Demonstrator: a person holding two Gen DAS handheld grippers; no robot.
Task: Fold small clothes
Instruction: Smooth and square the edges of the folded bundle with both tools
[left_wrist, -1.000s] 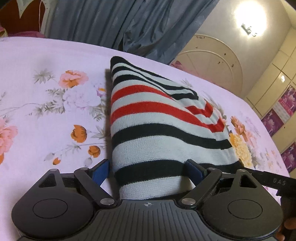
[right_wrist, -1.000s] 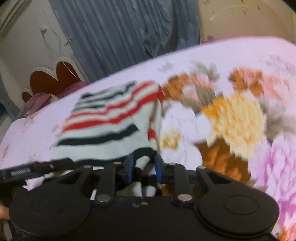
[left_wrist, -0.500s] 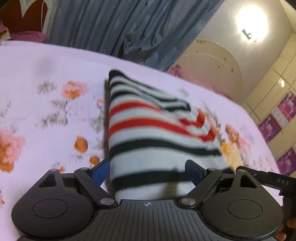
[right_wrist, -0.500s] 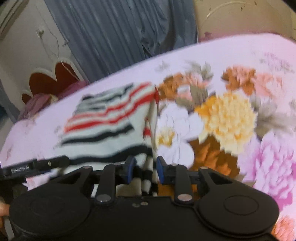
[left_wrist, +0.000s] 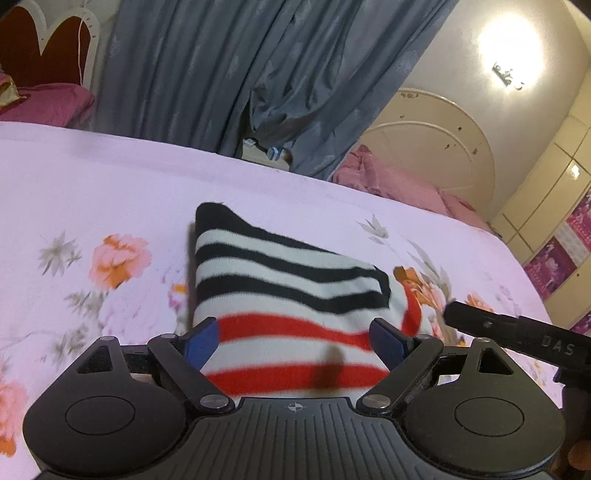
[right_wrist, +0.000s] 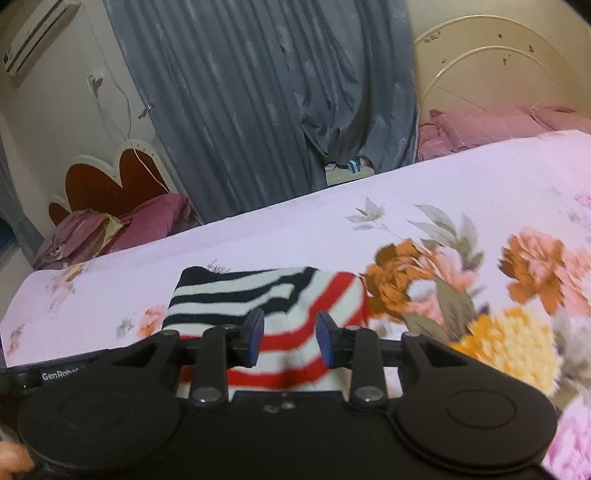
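A small striped knit garment (left_wrist: 284, 295), white with black and red bands, lies folded on the floral bedsheet (left_wrist: 92, 184). My left gripper (left_wrist: 295, 341) is open, its blue pads wide apart over the garment's near red stripes. In the right wrist view the same garment (right_wrist: 266, 299) lies just ahead of my right gripper (right_wrist: 290, 341), which is open with its pads apart over the red-striped end. Neither gripper holds cloth. The right gripper's body (left_wrist: 517, 336) shows at the right edge of the left wrist view.
Grey curtains (left_wrist: 240, 74) hang behind the bed. A red and white headboard (right_wrist: 110, 177) with purple pillows (right_wrist: 122, 225) stands at the left, pink bedding (left_wrist: 399, 181) and a cream arched headboard (left_wrist: 443, 136) at the right.
The right gripper opened and let go of the garment's end. The garment now lies folded shorter, black stripes on top. Both grippers moved forward over it and tilted up.
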